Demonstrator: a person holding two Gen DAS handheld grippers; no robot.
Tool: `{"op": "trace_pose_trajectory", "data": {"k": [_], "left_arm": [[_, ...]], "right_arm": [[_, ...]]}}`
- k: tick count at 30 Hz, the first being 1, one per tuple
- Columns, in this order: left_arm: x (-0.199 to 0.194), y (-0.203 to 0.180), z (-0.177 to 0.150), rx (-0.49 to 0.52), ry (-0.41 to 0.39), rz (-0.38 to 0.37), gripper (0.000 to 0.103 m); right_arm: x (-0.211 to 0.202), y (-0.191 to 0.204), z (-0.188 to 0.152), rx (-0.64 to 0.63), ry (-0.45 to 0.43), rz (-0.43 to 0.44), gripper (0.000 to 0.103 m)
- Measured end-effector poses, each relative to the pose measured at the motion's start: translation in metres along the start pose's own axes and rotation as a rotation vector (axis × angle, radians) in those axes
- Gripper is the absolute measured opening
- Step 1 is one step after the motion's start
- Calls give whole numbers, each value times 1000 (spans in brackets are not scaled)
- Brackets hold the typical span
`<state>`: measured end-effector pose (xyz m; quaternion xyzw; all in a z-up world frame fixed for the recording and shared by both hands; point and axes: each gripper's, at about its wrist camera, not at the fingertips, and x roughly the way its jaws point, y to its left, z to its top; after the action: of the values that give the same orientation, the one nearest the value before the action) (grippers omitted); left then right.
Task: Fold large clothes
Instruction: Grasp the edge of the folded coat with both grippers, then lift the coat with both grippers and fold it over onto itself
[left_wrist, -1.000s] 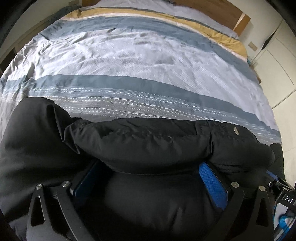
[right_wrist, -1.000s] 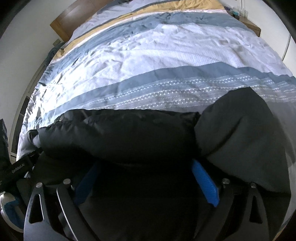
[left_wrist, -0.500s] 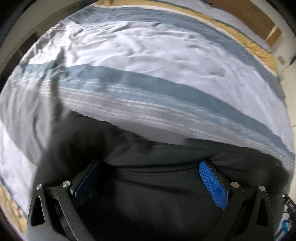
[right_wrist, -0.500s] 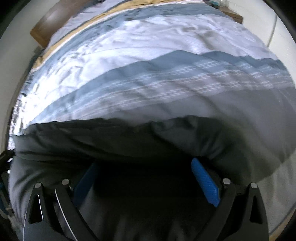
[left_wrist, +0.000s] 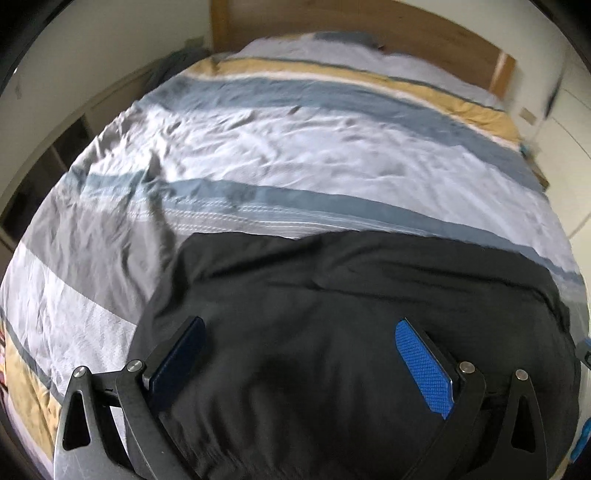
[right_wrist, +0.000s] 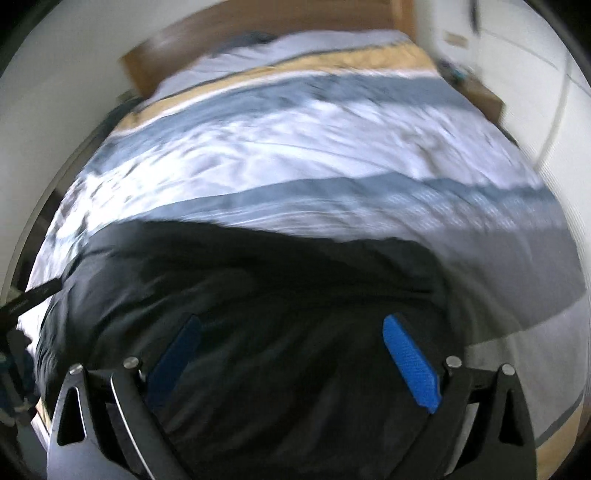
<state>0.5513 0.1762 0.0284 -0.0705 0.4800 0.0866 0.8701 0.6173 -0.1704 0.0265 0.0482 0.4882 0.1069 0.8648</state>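
Note:
A bulky black padded jacket (left_wrist: 332, 302) lies folded on the near part of the striped bed cover (left_wrist: 295, 147). It fills the lower half of both views, and shows in the right wrist view (right_wrist: 258, 295) too. My left gripper (left_wrist: 301, 328) is open, its blue pads (left_wrist: 421, 362) wide apart just above the jacket. My right gripper (right_wrist: 290, 326) is also open over the jacket, with its pads (right_wrist: 410, 358) spread. Neither gripper holds fabric. The right wrist view is blurred by motion.
The bed has a wooden headboard (left_wrist: 406, 33) at the far end. A white wardrobe (left_wrist: 569, 122) stands to the right and shelving (left_wrist: 48, 162) to the left. The other gripper's black body (right_wrist: 26, 299) shows at the left edge of the right wrist view.
Both grippers have pulled back and up from the jacket, which has dropped flat onto the bed. The raised roll and the sleeve lumps seen earlier are gone.

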Motion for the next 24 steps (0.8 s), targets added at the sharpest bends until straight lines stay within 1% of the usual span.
{"op": "trace_pose_trajectory", "data": {"k": [3, 6, 9, 16, 24], "left_arm": [[0, -11, -8, 29, -14, -11, 101], [3, -17, -16, 51, -21, -10, 101], [9, -18, -23, 50, -12, -21, 101], [14, -19, -28, 51, -17, -23, 101], [10, -13, -36, 50, -15, -19, 101]], "right_arm": [[3, 27, -8, -46, -3, 30, 100], [10, 41, -16, -67, 9, 47, 100], [20, 47, -26, -59, 28, 48, 100], [25, 39, -39, -41, 38, 38, 100], [15, 14, -54, 0, 43, -29, 100]]}}
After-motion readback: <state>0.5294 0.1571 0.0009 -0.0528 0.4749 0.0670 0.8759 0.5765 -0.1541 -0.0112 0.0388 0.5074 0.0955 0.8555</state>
